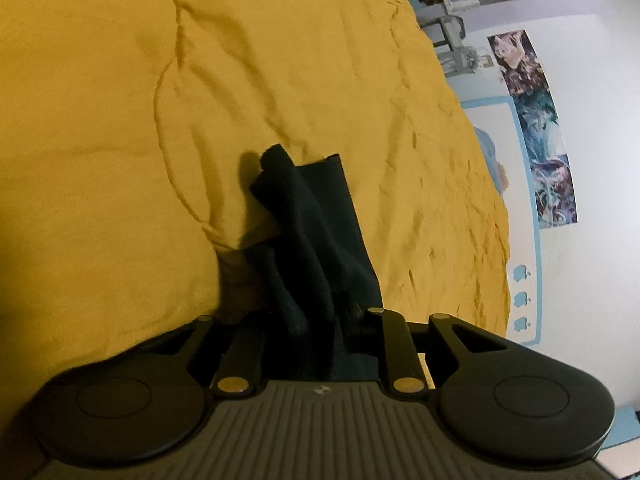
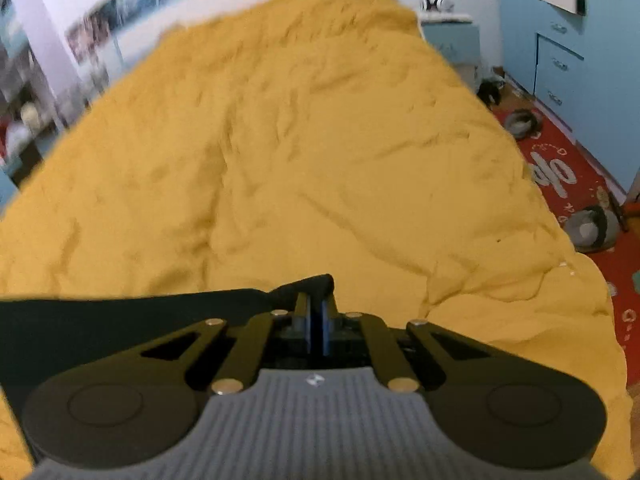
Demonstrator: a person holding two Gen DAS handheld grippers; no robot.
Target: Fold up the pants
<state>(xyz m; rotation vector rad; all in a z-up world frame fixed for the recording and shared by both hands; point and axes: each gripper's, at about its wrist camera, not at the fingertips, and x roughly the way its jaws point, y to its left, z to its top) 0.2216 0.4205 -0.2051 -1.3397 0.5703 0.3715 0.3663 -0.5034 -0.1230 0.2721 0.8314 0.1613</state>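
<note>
Gripping the dark soft-fabric pants (image 1: 316, 240) in both your left tool (image 1: 320, 320) and clenched right tool (image 2: 316, 312), you've barely begun folding.

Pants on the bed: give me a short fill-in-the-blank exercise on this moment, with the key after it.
1. The dark pants lie on a ____ bedspread.
2. The left gripper is closed on the ____.
3. In the right wrist view, the right gripper has its jaws ____, pinching a fold of dark cloth.
4. The rug on the floor beside the bed is ____.

Missing words: yellow; pants; shut; red
</note>
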